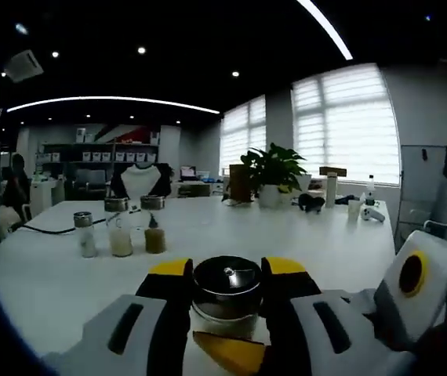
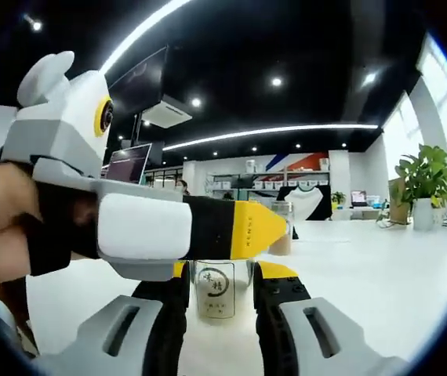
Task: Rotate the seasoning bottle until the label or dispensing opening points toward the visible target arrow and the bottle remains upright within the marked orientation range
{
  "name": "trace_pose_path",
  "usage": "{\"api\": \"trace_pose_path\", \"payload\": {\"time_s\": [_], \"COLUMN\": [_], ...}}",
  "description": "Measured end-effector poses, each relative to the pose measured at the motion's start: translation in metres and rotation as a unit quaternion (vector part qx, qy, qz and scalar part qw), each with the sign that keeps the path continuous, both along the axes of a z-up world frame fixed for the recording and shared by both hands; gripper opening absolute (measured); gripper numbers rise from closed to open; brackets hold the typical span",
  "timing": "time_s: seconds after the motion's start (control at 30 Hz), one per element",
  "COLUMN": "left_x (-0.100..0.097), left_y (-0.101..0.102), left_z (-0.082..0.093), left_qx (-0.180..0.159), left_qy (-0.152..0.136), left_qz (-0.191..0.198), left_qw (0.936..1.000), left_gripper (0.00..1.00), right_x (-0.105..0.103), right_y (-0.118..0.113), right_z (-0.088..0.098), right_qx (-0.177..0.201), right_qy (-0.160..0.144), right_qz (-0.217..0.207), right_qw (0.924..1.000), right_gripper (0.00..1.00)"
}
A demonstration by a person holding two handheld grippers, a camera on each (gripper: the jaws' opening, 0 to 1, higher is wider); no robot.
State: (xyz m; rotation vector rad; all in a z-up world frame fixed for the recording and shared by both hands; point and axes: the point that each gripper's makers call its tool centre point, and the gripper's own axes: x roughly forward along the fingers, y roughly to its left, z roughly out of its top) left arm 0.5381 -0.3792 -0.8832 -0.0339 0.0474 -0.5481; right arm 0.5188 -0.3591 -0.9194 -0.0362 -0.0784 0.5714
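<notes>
The seasoning bottle (image 1: 227,288), glass with a round metal lid, stands upright on the white table (image 1: 208,231). My left gripper (image 1: 227,270) is shut on it, its yellow-tipped jaws pressed to both sides of the lid. In the right gripper view the bottle (image 2: 217,291) shows a pale label with dark characters facing the camera. My right gripper (image 2: 219,276) holds the lower body, jaws against both sides. The left gripper (image 2: 243,231) crosses in front of the bottle's top from the left. A yellow wedge (image 1: 227,352) lies below the bottle; I cannot tell whether it is an arrow or a jaw tip.
Three small seasoning jars (image 1: 120,235) stand in a row at the table's left, with two metal tins (image 1: 133,203) behind them. A potted plant (image 1: 274,168) sits at the far side. A black cable (image 1: 47,229) runs at the left. A hand (image 2: 4,223) grips the left gripper.
</notes>
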Motion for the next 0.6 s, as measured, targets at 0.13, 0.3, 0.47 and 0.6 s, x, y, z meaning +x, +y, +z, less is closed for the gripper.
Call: {"api": "trace_pose_path", "payload": {"time_s": [0.13,0.3,0.47,0.6], "left_x": [-0.0022,0.0007,0.0006,0.0018], "left_y": [0.0050,0.0006,-0.0004,-0.0019], "left_z": [-0.0002,-0.0052,0.0022,0.0012], "left_qx": [-0.012,0.019,0.018,0.025], "left_qy": [-0.002,-0.007,-0.023,-0.024], "left_qz": [0.013,-0.022,-0.037,-0.046], "left_qw": [0.9998,0.9995,0.9989,0.9983], "left_gripper": [0.37,0.36,0.36,0.36], "right_x": [-0.0004,0.0035,0.0027,0.0010], "right_y": [0.0021,0.0005,-0.0001,-0.0006], "right_z": [0.0002,-0.0037,0.0011,0.0010], "right_qx": [-0.001,-0.007,-0.012,-0.059], "right_qy": [0.001,0.010,-0.001,-0.016], "right_qz": [0.005,0.008,0.019,0.011], "right_qw": [1.0000,0.9999,0.9997,0.9981], "right_gripper": [0.29,0.29,0.30,0.30]}}
